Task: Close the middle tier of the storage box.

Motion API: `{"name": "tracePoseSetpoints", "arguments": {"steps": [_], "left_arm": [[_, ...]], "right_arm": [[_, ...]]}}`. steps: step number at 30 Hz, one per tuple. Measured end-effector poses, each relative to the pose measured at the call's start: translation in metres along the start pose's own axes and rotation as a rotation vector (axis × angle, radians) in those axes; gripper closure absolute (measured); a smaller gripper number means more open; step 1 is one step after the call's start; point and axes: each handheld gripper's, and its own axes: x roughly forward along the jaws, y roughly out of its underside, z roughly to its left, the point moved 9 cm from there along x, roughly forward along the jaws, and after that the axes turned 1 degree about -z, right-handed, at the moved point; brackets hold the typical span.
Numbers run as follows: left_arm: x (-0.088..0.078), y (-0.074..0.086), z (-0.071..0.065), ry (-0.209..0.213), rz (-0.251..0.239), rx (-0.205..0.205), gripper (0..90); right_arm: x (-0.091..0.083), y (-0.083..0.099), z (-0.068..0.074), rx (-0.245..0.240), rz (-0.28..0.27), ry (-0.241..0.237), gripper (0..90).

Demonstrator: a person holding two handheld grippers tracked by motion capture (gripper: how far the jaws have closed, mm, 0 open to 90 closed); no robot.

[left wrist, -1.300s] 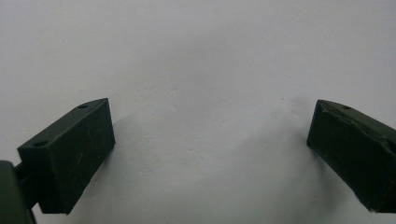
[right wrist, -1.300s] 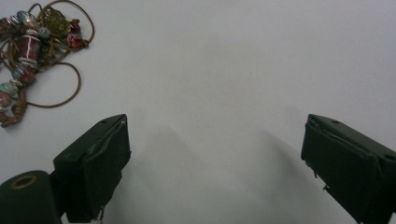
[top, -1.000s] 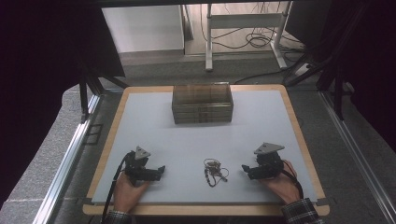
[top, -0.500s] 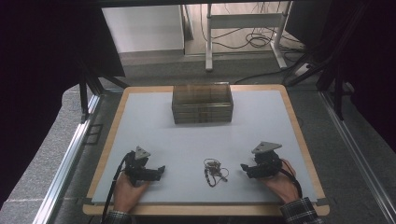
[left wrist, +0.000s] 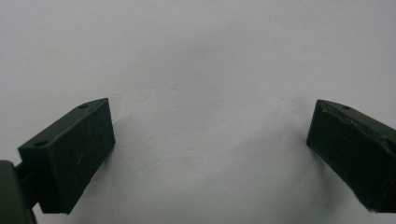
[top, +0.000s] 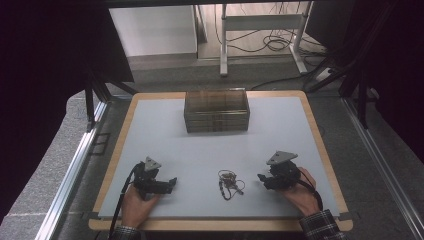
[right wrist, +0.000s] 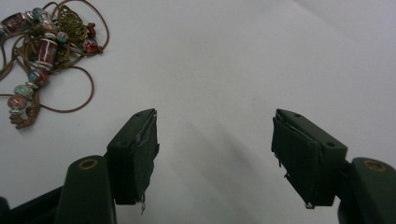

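Observation:
A beaded cord necklace (top: 229, 183) with red and pale beads and a brass charm lies in a loose heap near the table's front middle; in the right gripper view the necklace (right wrist: 42, 44) sits at the upper left, well off the jaws. My right gripper (top: 263, 179) rests low at the front right, pointing left toward it; its jaws (right wrist: 215, 144) have just been closing, still apart, nothing between them. At the front left my left gripper (top: 171, 184) is held over bare white table, open (left wrist: 210, 140) and empty.
A clear brown-tinted box (top: 216, 110) with stacked compartments stands at the back middle of the white table top (top: 280, 130). A wooden rim (top: 120, 145) borders the board. Metal rails run along both sides, and cables lie on the floor beyond.
The right gripper has shifted slightly left and nearer the front edge, toward the necklace. The left gripper and the necklace stay where they were.

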Motion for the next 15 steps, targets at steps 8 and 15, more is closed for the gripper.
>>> {"name": "tracePoseSetpoints", "arguments": {"steps": [8, 15], "left_arm": [[0.0, 0.0, 0.0, 0.0, 0.003, 0.003, 1.3], [0.0, 0.0, 0.0, 0.0, 0.0, 0.0, 1.3]], "right_arm": [[0.004, -0.006, 0.0, -0.041, 0.013, 0.029, 31.4], [0.004, -0.014, 0.0, -0.095, 0.013, 0.051, 33.7]]}}
